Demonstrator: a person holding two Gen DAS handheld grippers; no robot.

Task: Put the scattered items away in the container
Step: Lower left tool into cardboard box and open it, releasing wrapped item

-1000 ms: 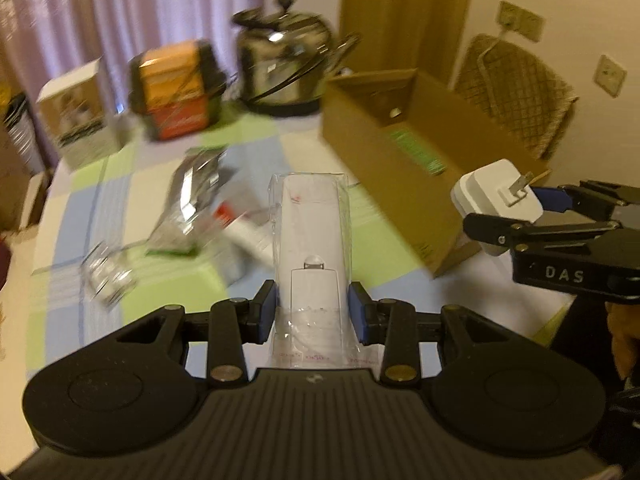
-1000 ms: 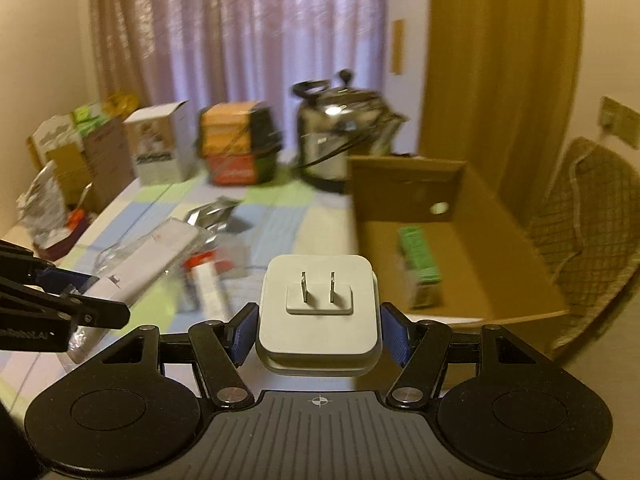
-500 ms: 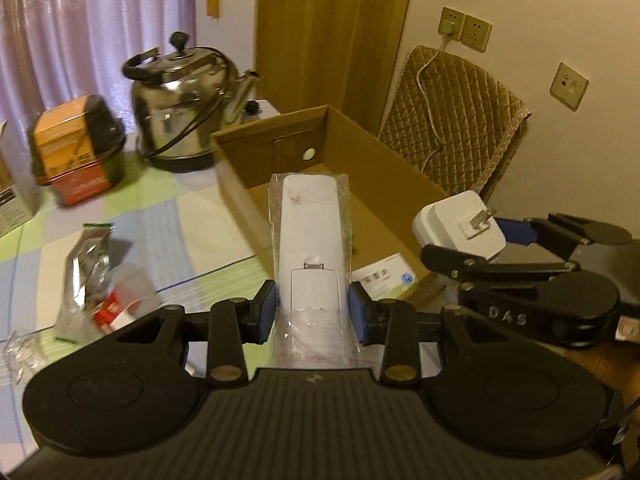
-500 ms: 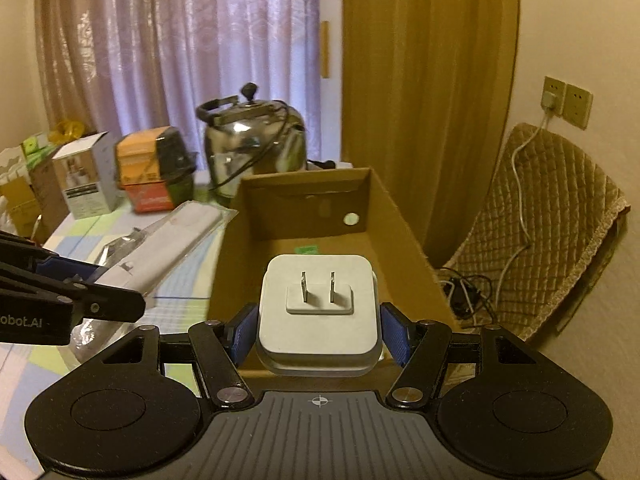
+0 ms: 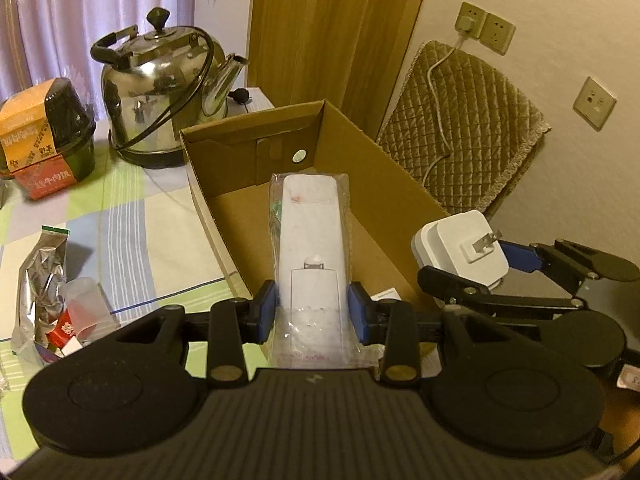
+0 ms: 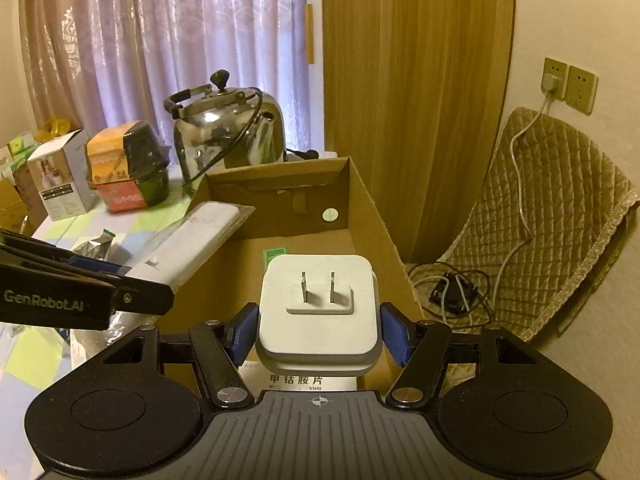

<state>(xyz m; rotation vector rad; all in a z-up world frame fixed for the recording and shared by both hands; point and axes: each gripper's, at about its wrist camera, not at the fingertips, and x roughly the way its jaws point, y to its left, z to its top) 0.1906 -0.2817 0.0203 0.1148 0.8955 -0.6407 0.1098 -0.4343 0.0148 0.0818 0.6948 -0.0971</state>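
Observation:
My left gripper [image 5: 312,308] is shut on a long white remote in a clear plastic bag [image 5: 310,240], held over the open cardboard box [image 5: 384,196]. My right gripper [image 6: 318,330] is shut on a white square plug adapter [image 6: 318,312], prongs facing forward, above the box's near end [image 6: 372,216]. The adapter [image 5: 464,250] and right gripper show at the right of the left wrist view. The bagged remote [image 6: 192,240] crosses the box's left wall in the right wrist view. A green-and-white packet [image 6: 276,254] and a white medicine box [image 6: 296,380] lie inside.
On the checked tablecloth left of the box lie a silver foil pouch [image 5: 40,276] and a small red-and-white pack [image 5: 66,330]. A steel kettle [image 5: 160,96] and an orange-black food tub [image 5: 44,136] stand behind. A quilted chair [image 6: 548,216] with a cable is right of the box.
Both grippers have swung right from over the table to over the cardboard box, each keeping its item. The scattered pouch and pack have shifted to the left of the views.

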